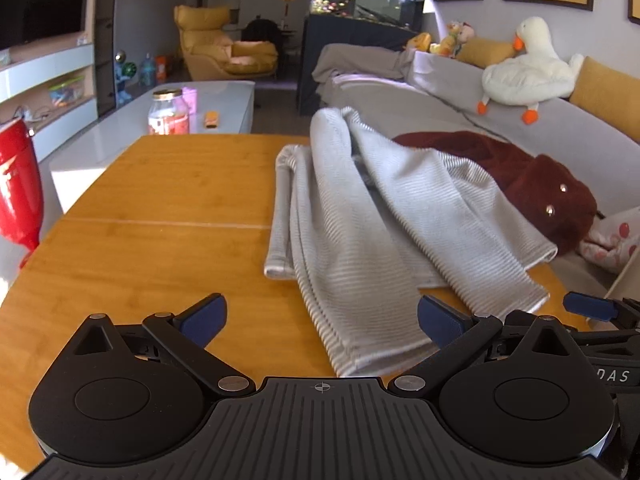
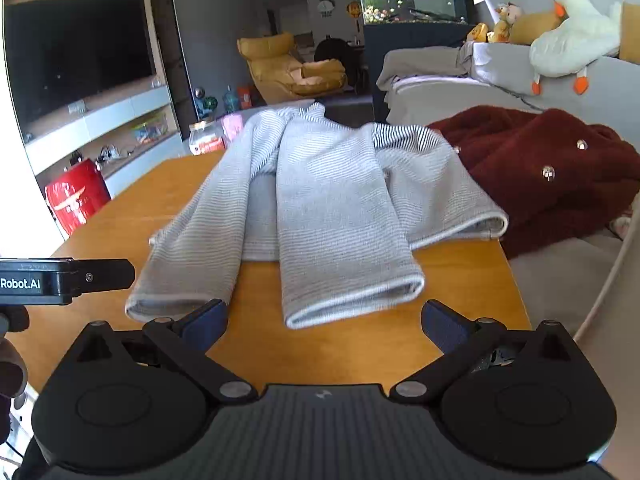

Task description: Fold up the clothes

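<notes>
Here, both tools, left tool (image 1: 322, 318) and right tool (image 2: 324, 322), wide open, empty, above striped grey garment (image 2: 320, 184).

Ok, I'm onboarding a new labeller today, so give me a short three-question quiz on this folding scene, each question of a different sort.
1. True or false: the left gripper is clamped on the grey striped top.
2. Multiple choice: what lies at the right edge of the wooden table, partly under the top? A) a blue towel B) a dark red fleece garment C) a pair of jeans.
3. Fill in: both sleeves of the top are folded toward the ____ edge of the table.

Key: 1 false, both it and the right gripper are open and empty; 2 B; 3 near.
</notes>
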The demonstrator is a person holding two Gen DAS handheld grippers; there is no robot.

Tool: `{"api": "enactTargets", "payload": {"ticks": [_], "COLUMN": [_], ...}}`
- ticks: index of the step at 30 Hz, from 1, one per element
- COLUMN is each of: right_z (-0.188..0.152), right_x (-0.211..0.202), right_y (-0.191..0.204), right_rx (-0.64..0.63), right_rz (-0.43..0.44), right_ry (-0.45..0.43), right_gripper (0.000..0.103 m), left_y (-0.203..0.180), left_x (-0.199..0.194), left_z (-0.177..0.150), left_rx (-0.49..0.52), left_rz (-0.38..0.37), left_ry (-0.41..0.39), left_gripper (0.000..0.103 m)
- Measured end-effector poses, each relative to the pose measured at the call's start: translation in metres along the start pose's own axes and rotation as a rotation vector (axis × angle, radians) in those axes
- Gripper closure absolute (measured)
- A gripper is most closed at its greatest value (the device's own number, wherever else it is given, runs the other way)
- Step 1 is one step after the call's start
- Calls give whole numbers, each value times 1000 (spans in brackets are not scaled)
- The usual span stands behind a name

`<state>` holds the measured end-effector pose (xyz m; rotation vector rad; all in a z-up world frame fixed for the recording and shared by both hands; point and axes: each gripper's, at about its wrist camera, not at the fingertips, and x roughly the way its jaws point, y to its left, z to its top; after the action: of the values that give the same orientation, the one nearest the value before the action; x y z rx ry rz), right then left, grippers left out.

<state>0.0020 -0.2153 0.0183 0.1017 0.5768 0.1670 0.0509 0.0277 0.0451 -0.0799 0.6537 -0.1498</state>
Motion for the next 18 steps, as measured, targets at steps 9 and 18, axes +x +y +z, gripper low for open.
{"api": "enactTargets", "payload": {"ticks": [9, 18], "right_z": [63, 102], "right_x": [40, 129], "right_y": [-9, -6], "right_rx": [-6, -49], "right_rz": [-72, 27], "right_ry": [-113, 9], "right_gripper": [0, 29], "left_y": [9, 18], "left_x": [61, 104], "left_z": [63, 102], "left_rx": [5, -2], "left_rz": [-52, -114], "left_ry": [12, 15], "left_gripper": [0, 0]}}
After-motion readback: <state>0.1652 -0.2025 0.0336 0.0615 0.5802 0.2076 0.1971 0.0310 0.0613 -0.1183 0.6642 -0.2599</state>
